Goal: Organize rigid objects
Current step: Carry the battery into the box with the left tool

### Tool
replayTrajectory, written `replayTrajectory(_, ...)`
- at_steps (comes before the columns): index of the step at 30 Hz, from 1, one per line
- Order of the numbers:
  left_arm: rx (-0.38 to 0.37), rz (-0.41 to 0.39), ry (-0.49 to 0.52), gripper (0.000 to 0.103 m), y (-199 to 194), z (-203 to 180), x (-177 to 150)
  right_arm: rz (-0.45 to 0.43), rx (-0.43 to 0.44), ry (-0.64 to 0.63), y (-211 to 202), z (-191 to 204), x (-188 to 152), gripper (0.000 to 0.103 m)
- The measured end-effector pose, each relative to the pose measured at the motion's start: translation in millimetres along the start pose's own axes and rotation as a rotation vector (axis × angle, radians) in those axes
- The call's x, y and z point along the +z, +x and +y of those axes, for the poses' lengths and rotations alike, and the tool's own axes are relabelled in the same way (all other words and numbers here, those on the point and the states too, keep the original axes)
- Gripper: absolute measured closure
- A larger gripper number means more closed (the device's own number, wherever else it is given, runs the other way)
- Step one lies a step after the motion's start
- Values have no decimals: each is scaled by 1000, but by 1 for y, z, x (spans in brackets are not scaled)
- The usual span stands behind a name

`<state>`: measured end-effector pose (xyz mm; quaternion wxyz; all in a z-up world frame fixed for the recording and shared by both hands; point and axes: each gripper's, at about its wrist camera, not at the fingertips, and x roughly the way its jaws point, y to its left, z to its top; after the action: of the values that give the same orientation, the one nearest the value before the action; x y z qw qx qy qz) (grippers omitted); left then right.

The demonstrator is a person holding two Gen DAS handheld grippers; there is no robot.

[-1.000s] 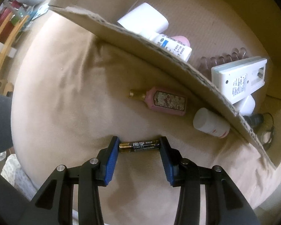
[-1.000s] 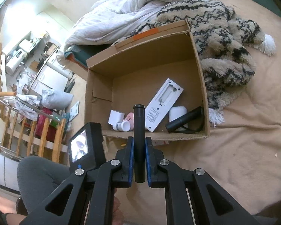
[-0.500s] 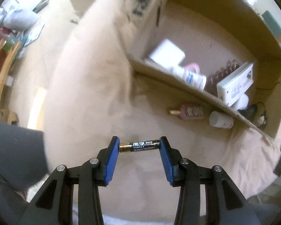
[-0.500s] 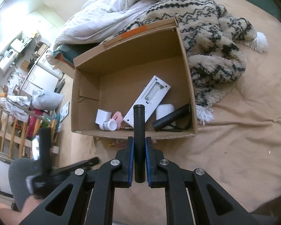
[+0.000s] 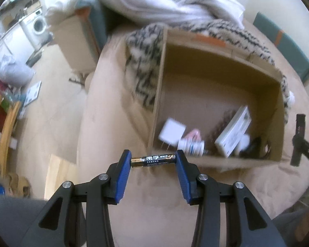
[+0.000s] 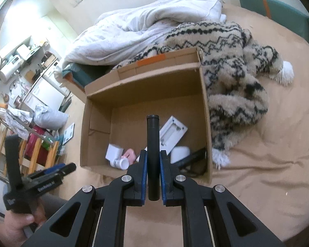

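Fingers (image 5: 124, 170) clamp battery (image 5: 153, 160) endwise between them.

Beige bed (image 6: 278, 164), white duvet (image 6: 144, 26), washing machine (image 5: 38, 23)

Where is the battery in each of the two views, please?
Left wrist view: the battery sits low in the middle, held end to end in the left claw.
Right wrist view: not visible; the left claw shows side-on at lower left.
Shared landmark: the cardboard box.

The battery (image 5: 153, 160) has the big letters 南孚 on its side. The other print is too small to read.
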<state>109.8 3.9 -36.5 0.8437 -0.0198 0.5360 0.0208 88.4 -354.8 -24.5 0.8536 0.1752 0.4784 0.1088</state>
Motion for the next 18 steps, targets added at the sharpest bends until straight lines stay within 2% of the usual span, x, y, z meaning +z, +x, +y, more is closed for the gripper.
replayTrajectory(4,-18,-37,4,63,2,-11,20,-6,-2,-7,7,-2,12,91)
replayTrajectory(7,-60,-39,22,63,12,-21,33,-9,-14,-20,15,-2,23,91)
replayTrajectory(12,-66,-62,78,63,23,-39,54,14,-43,-36,37,-2,36,91)
replayTrajectory(18,-81,-38,139,63,48,-61,60,42,-66,-47,59,0,44,91)
